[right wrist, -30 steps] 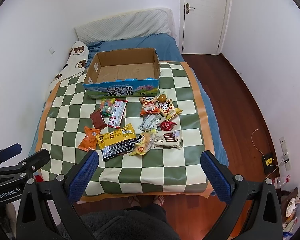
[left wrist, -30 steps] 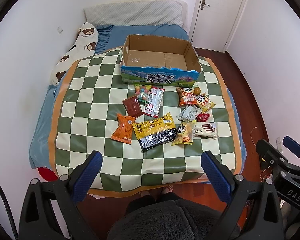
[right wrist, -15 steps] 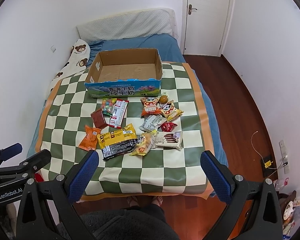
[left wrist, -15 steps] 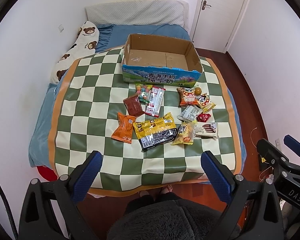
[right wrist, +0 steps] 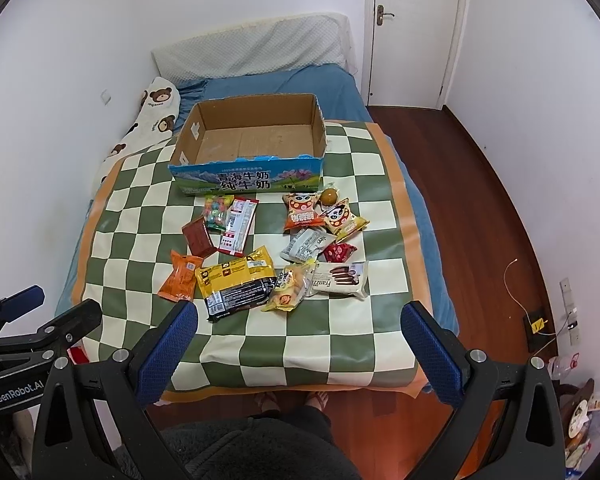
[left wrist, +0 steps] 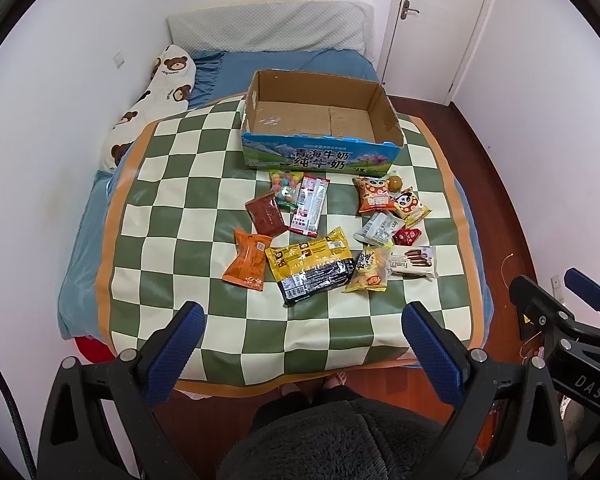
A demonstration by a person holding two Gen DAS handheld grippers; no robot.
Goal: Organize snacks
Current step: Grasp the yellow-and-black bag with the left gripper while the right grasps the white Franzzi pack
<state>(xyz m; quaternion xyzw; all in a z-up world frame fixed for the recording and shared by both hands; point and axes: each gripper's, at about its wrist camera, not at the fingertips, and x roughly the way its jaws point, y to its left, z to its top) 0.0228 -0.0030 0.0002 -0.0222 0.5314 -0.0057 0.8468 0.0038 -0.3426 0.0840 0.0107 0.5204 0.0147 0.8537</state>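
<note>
An empty cardboard box [left wrist: 320, 120] [right wrist: 256, 136] with a blue printed front stands at the far side of a green-and-cream checked mat [left wrist: 172, 200] [right wrist: 140, 216] on a bed. Several snack packets lie in front of it: a large yellow-and-black bag [left wrist: 310, 264] [right wrist: 238, 284], an orange packet [left wrist: 247, 261] [right wrist: 181, 276], a dark red packet [left wrist: 265, 216], a Franzzi wafer pack [left wrist: 412, 262] [right wrist: 340, 280]. My left gripper [left wrist: 304, 330] and right gripper [right wrist: 300, 330] hang open above the mat's near edge, well short of the snacks, holding nothing.
A bear-print pillow [left wrist: 156, 100] lies along the left wall. A white door [left wrist: 440, 20] and wooden floor [right wrist: 480, 208] are to the right. A person's lap in dark fabric [left wrist: 340, 440] and feet are below the bed's near edge. Clutter sits at the floor's right corner [right wrist: 580, 412].
Both views have shifted slightly, the bed and box drifting a little to the right in frame. Both grippers remain open and nothing on the mat has moved.
</note>
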